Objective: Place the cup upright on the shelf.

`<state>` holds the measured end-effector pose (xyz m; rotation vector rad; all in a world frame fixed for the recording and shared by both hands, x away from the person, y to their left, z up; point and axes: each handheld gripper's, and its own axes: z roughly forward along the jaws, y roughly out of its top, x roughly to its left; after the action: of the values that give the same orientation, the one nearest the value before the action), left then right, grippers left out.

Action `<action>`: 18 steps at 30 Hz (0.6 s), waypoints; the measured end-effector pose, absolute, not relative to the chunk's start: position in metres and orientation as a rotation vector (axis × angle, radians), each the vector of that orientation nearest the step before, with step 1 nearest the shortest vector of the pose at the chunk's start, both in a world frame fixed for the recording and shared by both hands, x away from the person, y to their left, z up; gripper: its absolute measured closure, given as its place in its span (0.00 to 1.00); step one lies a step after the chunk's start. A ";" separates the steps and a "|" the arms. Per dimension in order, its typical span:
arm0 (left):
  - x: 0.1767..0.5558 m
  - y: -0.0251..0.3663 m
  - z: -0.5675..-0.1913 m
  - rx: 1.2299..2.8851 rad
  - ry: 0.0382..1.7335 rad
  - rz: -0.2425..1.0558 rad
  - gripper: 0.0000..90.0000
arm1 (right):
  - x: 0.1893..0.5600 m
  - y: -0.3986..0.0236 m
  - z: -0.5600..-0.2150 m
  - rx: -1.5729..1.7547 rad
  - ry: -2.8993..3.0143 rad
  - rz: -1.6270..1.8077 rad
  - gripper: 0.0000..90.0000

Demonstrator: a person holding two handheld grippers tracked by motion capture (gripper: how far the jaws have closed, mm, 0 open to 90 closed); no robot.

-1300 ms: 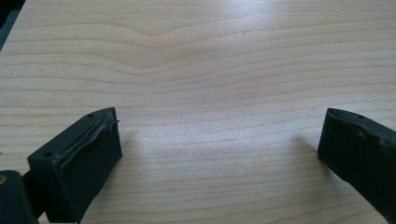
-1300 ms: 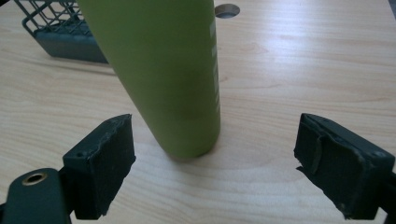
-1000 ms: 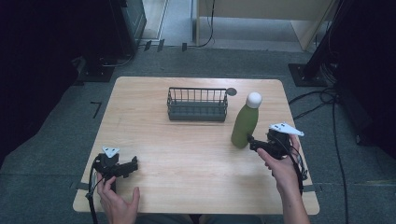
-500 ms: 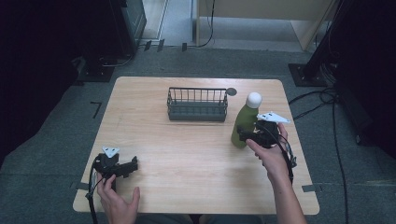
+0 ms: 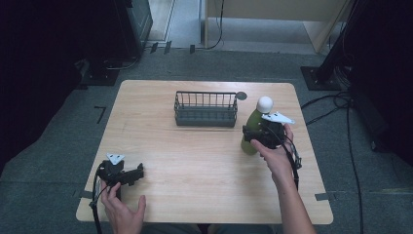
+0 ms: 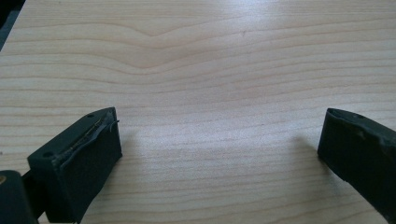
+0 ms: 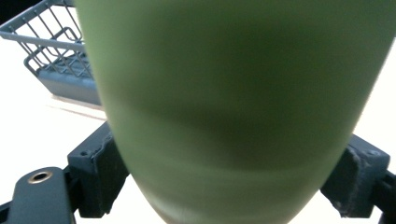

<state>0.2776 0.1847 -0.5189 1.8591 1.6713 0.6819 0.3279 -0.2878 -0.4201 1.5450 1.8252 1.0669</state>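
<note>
Green bottle with white round cap [image 5: 252,127]: upright, between jaws of right gripper [image 5: 249,135], which have just been closing and now touch both its sides.

A light wooden tabletop [image 5: 160,122] stands on grey carpet floor [image 5: 48,161]. Black cables [image 5: 341,105] trail across the floor at right. A pale wooden cabinet [image 5: 272,19], perhaps a desk, stands behind; both sides lie in darkness

wire basket [image 5: 206,109] just beside bottle [image 5: 253,127]
</note>
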 end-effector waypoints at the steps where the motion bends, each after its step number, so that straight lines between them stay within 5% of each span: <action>1: 0.278 0.185 -0.519 1.859 1.671 0.682 0.00 | 0.329 -0.288 -0.421 1.543 1.810 1.068 0.20; 18: 0.278 0.185 -0.519 1.859 1.671 0.682 0.00 | 0.331 -0.286 -0.422 1.484 1.830 1.065 0.23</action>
<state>0.2776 0.1847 -0.5189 1.8595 1.6708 0.6823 0.3312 -0.2863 -0.4224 1.4845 1.8299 1.0651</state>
